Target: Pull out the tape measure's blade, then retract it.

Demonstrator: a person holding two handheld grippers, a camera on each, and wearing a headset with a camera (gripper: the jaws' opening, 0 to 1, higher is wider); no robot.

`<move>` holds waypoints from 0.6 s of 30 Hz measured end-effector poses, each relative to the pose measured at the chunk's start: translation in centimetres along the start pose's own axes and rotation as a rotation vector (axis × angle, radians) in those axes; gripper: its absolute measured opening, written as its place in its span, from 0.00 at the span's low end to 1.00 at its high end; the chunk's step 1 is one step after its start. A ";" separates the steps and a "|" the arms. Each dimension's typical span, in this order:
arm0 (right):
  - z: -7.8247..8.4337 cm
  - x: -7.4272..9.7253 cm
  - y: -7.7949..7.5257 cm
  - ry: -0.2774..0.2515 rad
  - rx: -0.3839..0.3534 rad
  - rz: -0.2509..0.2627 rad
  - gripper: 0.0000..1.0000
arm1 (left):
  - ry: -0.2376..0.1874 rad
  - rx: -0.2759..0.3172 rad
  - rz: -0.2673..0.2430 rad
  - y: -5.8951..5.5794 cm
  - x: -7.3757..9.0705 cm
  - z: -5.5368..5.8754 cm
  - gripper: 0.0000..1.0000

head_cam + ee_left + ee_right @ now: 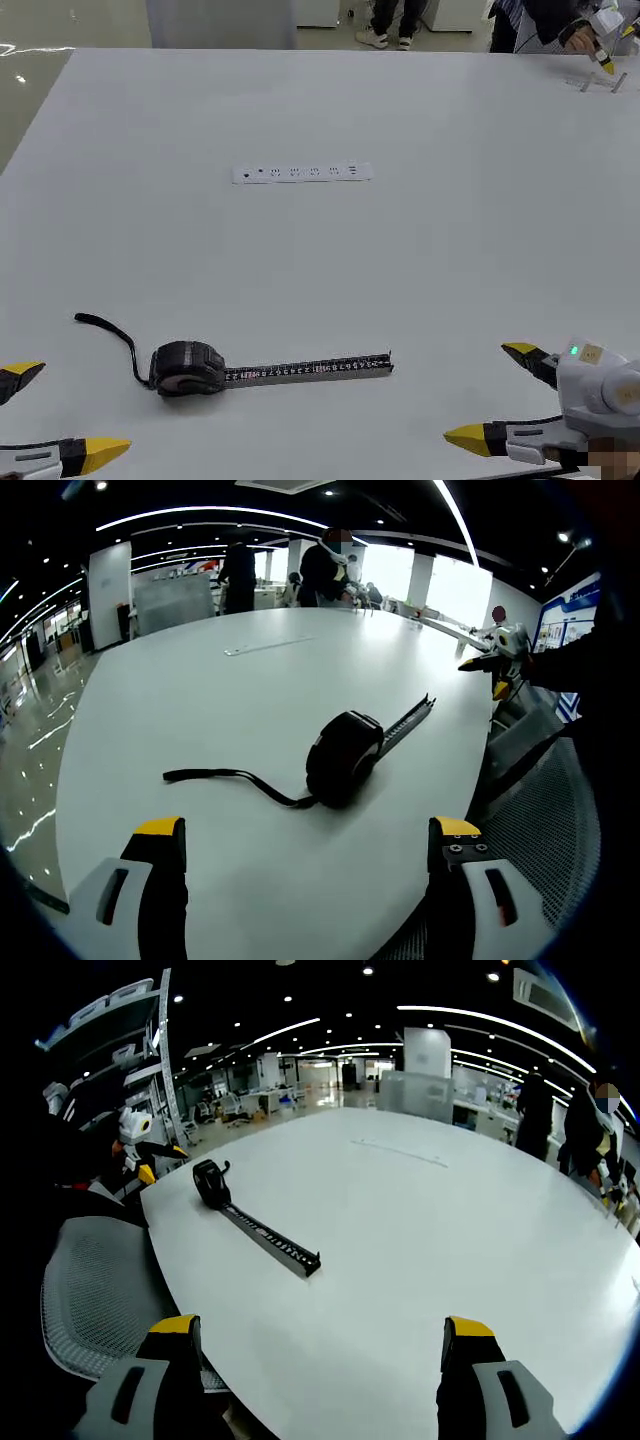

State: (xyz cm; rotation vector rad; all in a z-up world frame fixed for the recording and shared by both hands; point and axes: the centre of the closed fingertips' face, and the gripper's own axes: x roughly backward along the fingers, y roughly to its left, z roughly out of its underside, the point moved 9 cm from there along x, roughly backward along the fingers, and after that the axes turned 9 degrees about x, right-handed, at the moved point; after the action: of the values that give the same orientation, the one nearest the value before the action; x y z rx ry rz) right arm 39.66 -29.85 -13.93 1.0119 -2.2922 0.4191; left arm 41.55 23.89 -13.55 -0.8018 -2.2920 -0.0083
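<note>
A black tape measure (187,368) lies on the white table (330,250) near its front edge, with a black wrist strap (110,335) trailing to the left. Its blade (308,369) is pulled out a short way to the right and lies flat. My left gripper (45,412) stands open at the bottom left, short of the case (343,756), with nothing between its fingers. At the bottom right my right gripper (495,395) is open too, apart from the blade's hooked tip (311,1263). The case (210,1182) lies at the blade's far end in the right gripper view.
A white power strip (302,173) lies flat in the middle of the table. At the far right corner a person holds another yellow-tipped gripper (604,62). A grey mesh chair (95,1290) stands by the near table edge. People stand beyond the far edge.
</note>
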 end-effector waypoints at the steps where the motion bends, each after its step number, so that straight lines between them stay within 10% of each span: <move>1: -0.1 0.0 0.0 -0.002 0.002 0.002 0.99 | 0.000 -0.001 0.001 -0.1 0.0 0.0 0.99; 18: -0.7 -0.1 -0.9 0.036 0.059 -0.003 0.99 | -0.027 0.010 0.004 -1.7 -1.5 -1.8 0.98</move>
State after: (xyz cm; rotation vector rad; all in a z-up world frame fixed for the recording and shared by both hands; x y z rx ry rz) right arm 40.67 -30.10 -13.42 1.0282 -2.2581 0.5016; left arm 42.58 21.33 -12.79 -0.8058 -2.3138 0.0156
